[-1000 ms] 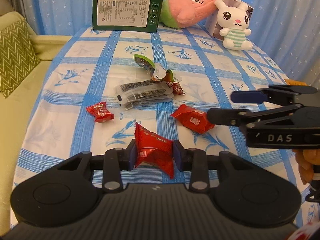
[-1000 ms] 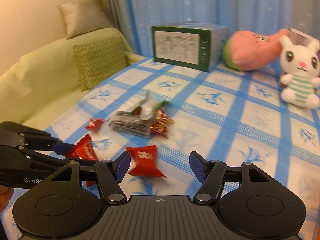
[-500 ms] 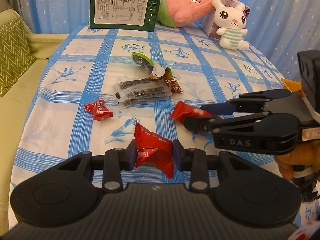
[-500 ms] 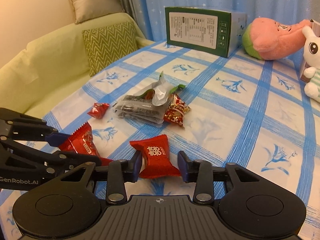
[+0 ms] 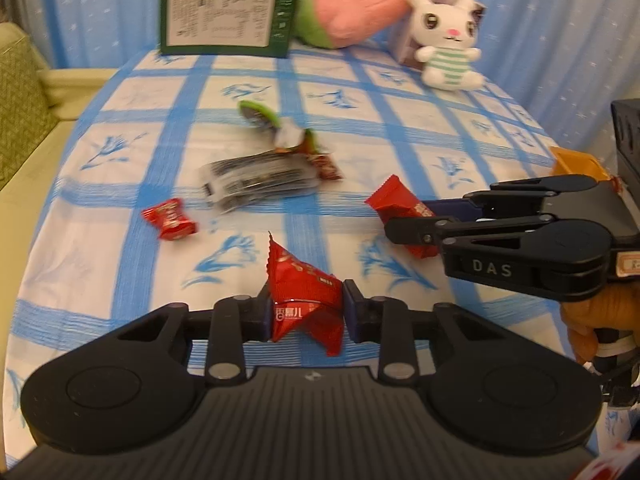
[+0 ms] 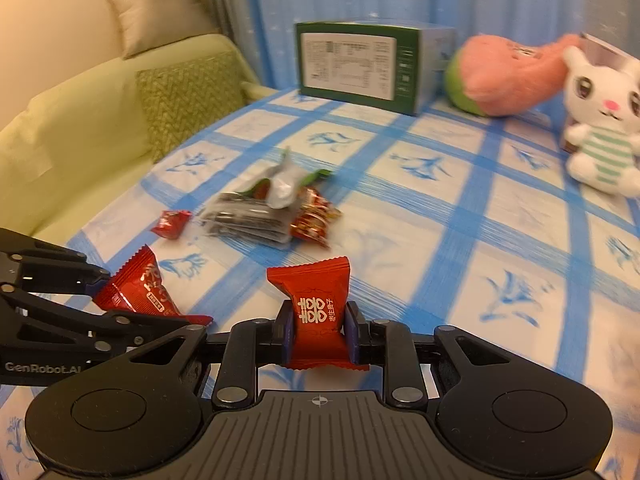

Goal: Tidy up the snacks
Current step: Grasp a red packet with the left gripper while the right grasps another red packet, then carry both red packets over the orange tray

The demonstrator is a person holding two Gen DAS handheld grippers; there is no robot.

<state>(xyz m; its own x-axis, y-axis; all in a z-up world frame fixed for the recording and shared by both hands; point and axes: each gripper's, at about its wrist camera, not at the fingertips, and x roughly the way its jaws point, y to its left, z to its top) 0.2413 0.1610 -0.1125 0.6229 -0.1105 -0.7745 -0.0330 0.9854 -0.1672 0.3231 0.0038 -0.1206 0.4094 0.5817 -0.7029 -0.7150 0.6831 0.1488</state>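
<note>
Left tongs: closed on a red candy packet, pinched at its middle between the two blue pads; packet stands upright with one crimped end pointing up, lifted clear of the cloth as far as the left wrist view shows.
Right tongs: closed on a second red candy, wrapper with a white double-character print, one crimped end above the pads and one below.
Tongs relative to each other: side by side near the front edge of the tabletop; each shows in the other's view.
Small red candy: lies flat on the checked cloth, toward the left edge, apart from the pile.
Snack pile: near the tabletop centre; grey printed sachets stacked, with a green-and-white wrapper and a red-gold candy touching them at the far and right sides. Blurred, print unreadable.
Green box: upright at the far edge, label side facing the cameras.
Pink plush: lying at the far edge, just beside the box.
White rabbit plush: seated near the far right corner, against a pale carton.
Sofa: beyond the left edge, with a green patterned cushion.
</note>
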